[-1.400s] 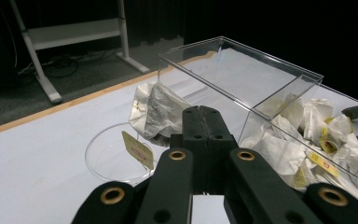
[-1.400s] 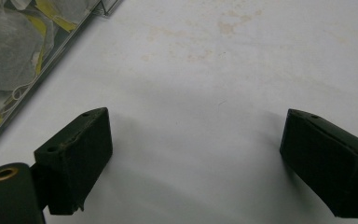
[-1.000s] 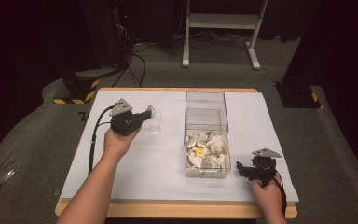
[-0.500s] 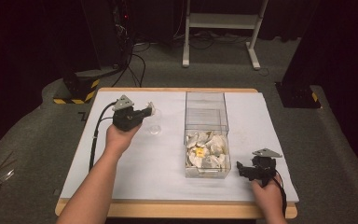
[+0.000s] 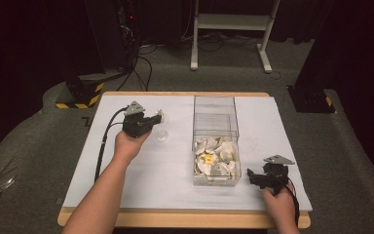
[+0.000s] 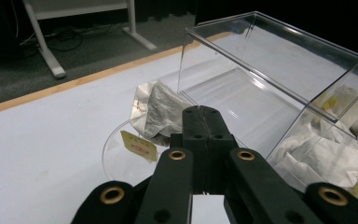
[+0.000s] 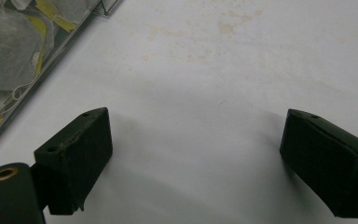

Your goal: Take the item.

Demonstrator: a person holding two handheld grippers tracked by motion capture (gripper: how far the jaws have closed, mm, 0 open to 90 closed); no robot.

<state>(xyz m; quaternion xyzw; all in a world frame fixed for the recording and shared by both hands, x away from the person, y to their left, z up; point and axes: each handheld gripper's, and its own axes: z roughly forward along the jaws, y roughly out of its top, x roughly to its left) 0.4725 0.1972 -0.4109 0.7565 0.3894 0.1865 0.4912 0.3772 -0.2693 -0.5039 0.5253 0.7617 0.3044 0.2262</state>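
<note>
One tea bag [image 6: 161, 112] is hanging from the left gripper [image 6: 200, 112], whose jaws are pinching it above a clear dish [image 6: 121, 156] at frame centre, risking slipping wide, while the right gripper [image 7: 196, 154] is idling with jaws spread.

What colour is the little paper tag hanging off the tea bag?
Yellow; the tag on the tea bag shows best in the left gripper view.

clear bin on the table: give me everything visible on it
The clear bin is a long, open-topped box of transparent plastic, standing upright on the white table cover, right of centre. A divider splits it: the far compartment is empty, the near one is heaped with white tea bags with yellow tags. The left gripper is to its left and the right gripper by its near right corner; neither touches it.
</note>
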